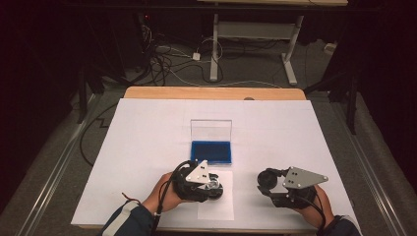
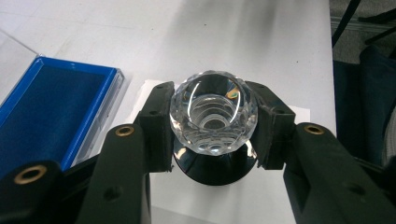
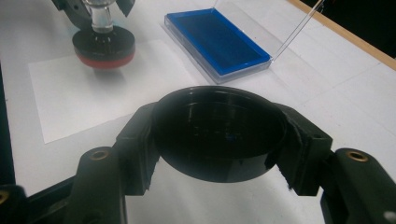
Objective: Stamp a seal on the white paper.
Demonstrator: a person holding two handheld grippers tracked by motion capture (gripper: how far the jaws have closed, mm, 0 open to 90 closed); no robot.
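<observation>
A round, clear glass knob (image 2: 213, 112) with many small flat faces is pinched between the jaws of the left gripper (image 2: 212, 123). Its black base (image 2: 212, 170) is mostly hidden under the glass; a red edge is seen at the bottom from the right gripper view. A round black cap (image 3: 219, 133), smooth and shiny, is pinched by the right gripper (image 3: 219, 140). One blue tray (image 1: 211, 152) with a clear lid standing up is seen farther off on the white table (image 1: 147, 128). One small paper sheet (image 1: 216, 206) lies under the left gripper.
</observation>
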